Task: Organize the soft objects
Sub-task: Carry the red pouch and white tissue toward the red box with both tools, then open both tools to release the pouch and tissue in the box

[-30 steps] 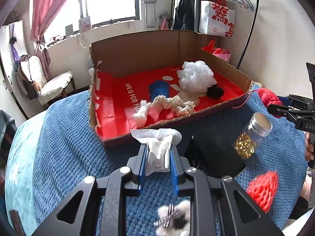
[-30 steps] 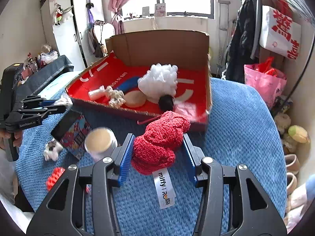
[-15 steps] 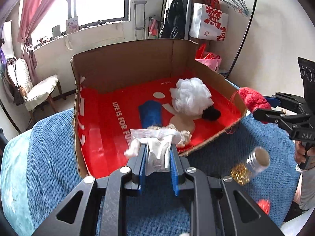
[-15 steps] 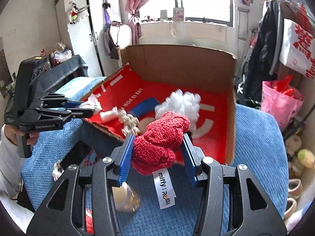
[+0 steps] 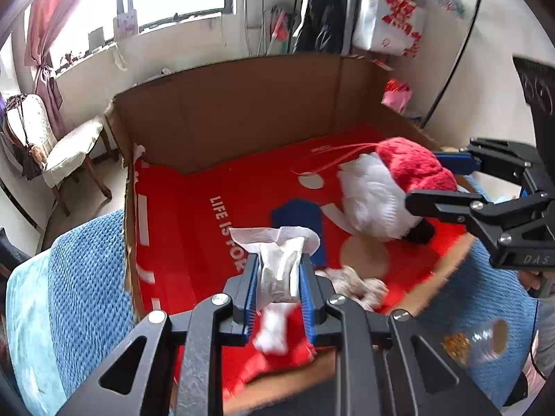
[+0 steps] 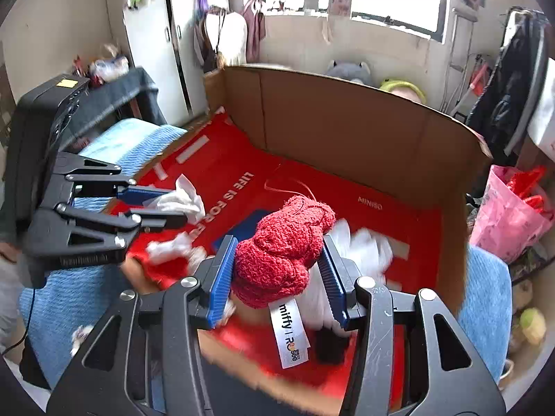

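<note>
both tongs are clamped so the soft things can drop into the cardboard box (image 5: 242,111): the left gripper (image 5: 279,274) on a white cloth (image 5: 281,267), the right gripper (image 6: 277,270) on a red plush (image 6: 281,253), each above its red floor.

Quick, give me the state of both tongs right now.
Left tongs: closed on the white cloth.
Right tongs: closed on the red plush.

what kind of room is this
Most likely a lived-in bedroom: a clothes rack hung with coats, a white wardrobe, and a blue knitted blanket spread under the cardboard box.
</note>
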A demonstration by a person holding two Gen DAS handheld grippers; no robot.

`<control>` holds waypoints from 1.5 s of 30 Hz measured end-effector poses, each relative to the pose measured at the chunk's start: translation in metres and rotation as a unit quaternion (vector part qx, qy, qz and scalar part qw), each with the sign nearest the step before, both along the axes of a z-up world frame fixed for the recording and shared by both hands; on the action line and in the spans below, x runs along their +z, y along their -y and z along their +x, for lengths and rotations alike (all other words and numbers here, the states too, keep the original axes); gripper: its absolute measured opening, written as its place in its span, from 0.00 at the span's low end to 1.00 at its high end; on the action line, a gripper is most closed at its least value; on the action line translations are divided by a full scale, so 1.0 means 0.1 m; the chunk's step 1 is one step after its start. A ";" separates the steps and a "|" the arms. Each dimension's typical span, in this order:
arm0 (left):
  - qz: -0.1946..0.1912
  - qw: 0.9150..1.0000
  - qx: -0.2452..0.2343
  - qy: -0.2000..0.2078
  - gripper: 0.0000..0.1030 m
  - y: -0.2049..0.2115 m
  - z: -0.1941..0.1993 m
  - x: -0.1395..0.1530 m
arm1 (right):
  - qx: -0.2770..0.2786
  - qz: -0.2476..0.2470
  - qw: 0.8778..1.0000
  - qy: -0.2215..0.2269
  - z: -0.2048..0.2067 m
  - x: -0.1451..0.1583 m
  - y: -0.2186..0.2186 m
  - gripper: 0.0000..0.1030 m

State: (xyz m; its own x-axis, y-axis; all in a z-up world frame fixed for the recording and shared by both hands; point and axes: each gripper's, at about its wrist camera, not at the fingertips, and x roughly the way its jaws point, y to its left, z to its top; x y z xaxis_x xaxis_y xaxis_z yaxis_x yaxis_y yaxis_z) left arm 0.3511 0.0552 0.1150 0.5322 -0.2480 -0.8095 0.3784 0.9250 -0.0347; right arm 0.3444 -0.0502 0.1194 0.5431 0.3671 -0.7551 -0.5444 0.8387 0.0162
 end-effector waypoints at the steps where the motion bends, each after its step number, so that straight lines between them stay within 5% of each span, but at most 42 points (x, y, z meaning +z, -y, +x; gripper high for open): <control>1: 0.004 1.000 0.001 -0.006 0.22 0.01 0.06 -0.02 | 0.002 -0.007 1.000 -0.005 0.08 -0.02 -0.05 0.44; 11: 0.043 0.997 0.015 -0.067 0.22 0.06 0.60 -0.36 | -0.011 -0.091 0.991 -0.094 1.02 -0.39 -0.44 0.44; 22: 0.057 0.994 0.025 -0.086 0.23 0.05 0.79 -0.55 | -0.015 -0.163 0.976 -0.140 1.33 -0.75 -0.59 0.45; 35: 0.065 0.994 0.029 -0.081 0.50 0.14 0.82 -0.54 | -0.022 -0.157 0.975 -0.154 1.41 -0.79 -0.48 0.48; 45: 0.046 0.996 0.039 -0.063 0.69 0.11 0.71 -0.37 | -0.037 -0.142 0.978 -0.148 1.45 -0.70 -0.26 0.61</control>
State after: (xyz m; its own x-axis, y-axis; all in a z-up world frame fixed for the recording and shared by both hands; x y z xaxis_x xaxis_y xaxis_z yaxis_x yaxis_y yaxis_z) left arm 0.4221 0.0441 0.0781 0.4389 -0.1313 -0.8889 0.3028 0.9530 0.0088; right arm 0.4891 -0.0240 0.0498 0.3032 0.0882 -0.9488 -0.4893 0.8689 -0.0756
